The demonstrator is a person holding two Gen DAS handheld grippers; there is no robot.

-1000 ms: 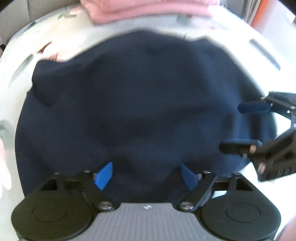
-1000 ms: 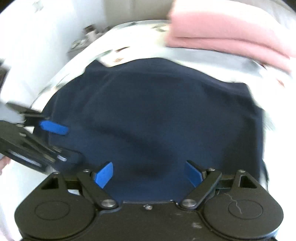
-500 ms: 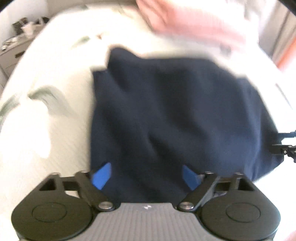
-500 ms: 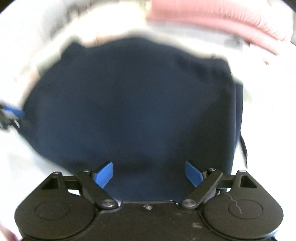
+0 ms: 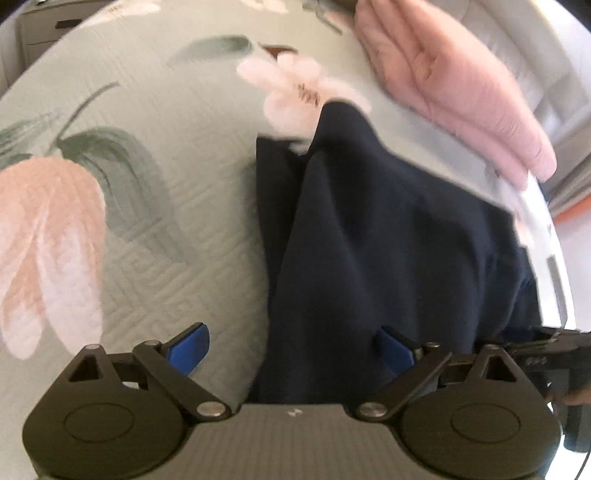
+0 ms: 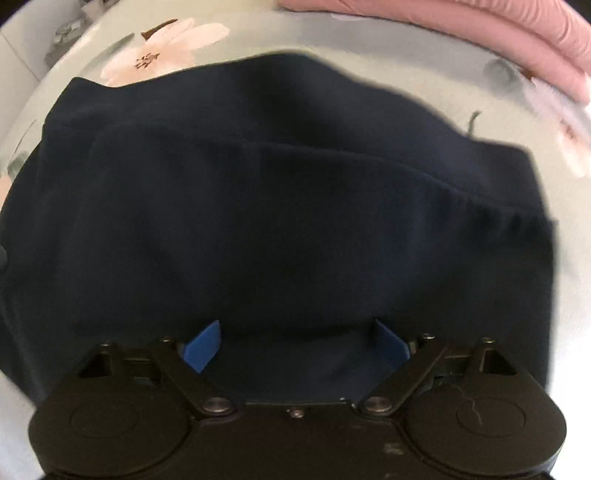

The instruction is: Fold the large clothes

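Note:
A navy garment (image 5: 388, 229) lies folded on a pale floral quilt (image 5: 155, 192). In the left wrist view its left edge runs up the middle of the picture. My left gripper (image 5: 291, 347) hangs open over that edge, one blue pad above the quilt and the other above the cloth, nothing pinched. In the right wrist view the navy garment (image 6: 280, 206) fills most of the frame, with a fold line and a ribbed band across it. My right gripper (image 6: 295, 341) stands open low over the near part of the cloth. The right gripper's black body (image 5: 554, 354) shows at the left view's right edge.
A folded pink garment (image 5: 454, 85) lies on the quilt beyond the navy one; the pink garment (image 6: 480, 33) also shows at the top right of the right wrist view. A bedside cabinet (image 5: 44, 26) stands past the bed's far left corner. Bare quilt (image 6: 524, 122) surrounds the navy cloth.
My left gripper has slid left from the garment's middle to its left edge and rolled. The right gripper has come lower and closer over the cloth. Both have stayed open.

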